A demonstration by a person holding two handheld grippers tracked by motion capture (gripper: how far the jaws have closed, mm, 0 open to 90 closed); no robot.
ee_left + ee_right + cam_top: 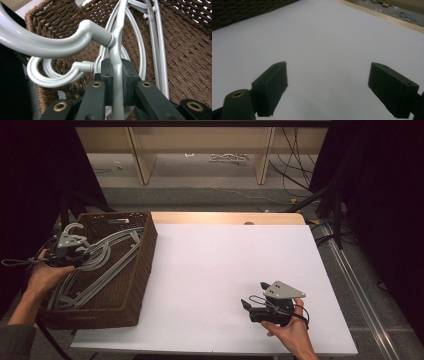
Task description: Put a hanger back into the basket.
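hangers (pixel 100 265) crowd basket (pixel 142 270), white table (pixel 210 270) open

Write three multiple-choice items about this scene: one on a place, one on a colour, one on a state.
1. Where do the hangers lie?
A. in the wicker basket
B. on the white table top
C. on the floor

2. What colour are the hangers?
A. black
B. light grey
C. red

3. How do the jaws of the right gripper stand?
A. shut on a hanger
B. shut on nothing
C. open, with nothing between

Key: 1 A, the hangers rest inside the brown basket; 2 B, the left gripper view shows pale grey plastic; 3 C, the right gripper view shows a wide gap over bare table.
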